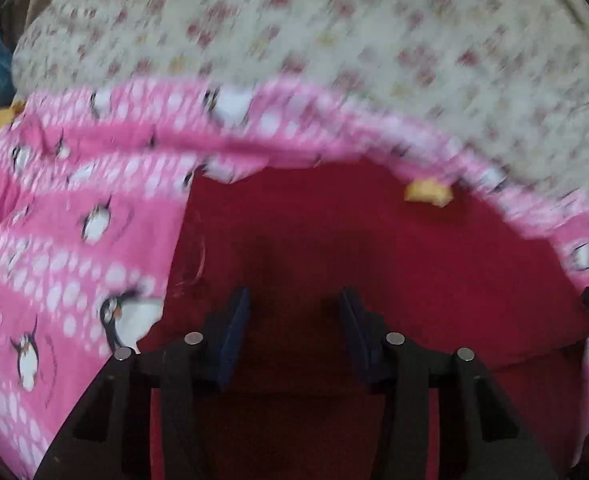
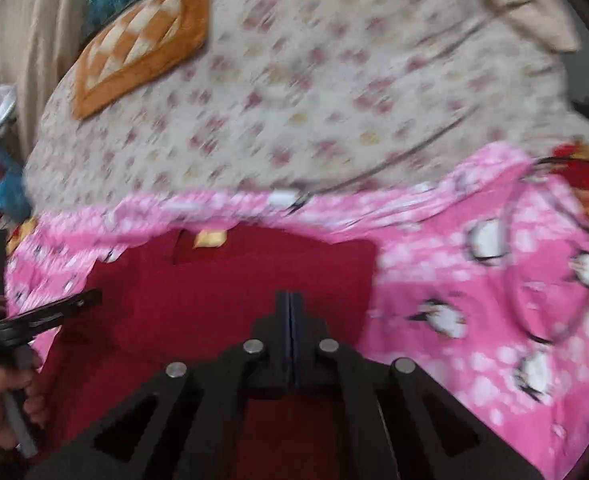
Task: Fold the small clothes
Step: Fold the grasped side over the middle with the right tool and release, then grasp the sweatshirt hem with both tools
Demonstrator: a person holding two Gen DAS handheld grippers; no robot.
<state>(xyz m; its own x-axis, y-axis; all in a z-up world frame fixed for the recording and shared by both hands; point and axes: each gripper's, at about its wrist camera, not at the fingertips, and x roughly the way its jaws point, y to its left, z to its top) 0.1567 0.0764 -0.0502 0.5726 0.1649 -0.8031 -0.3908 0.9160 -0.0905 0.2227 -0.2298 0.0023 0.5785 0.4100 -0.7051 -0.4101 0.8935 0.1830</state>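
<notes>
A: How are the jaws found?

B: The left gripper (image 1: pixel 296 320) is spread wide above the red garment (image 1: pixel 334 248), nothing held. The right gripper (image 2: pixel 290 320) is pressed closed; whether cloth is pinched cannot be told.

A: And the garment?

B: It is laid flat at lower centre on the pink blanket (image 1: pixel 66 216), tag (image 1: pixel 428 192) toward the top, long axis apparently running up the frame. A fold is judged pending; an edge must be grasped next.

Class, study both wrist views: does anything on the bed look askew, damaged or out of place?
Nothing is clearly damaged or spilled. The red garment lies fairly flat on the pink penguin blanket, whose far edge is bunched. Blur hides finer detail.
</notes>
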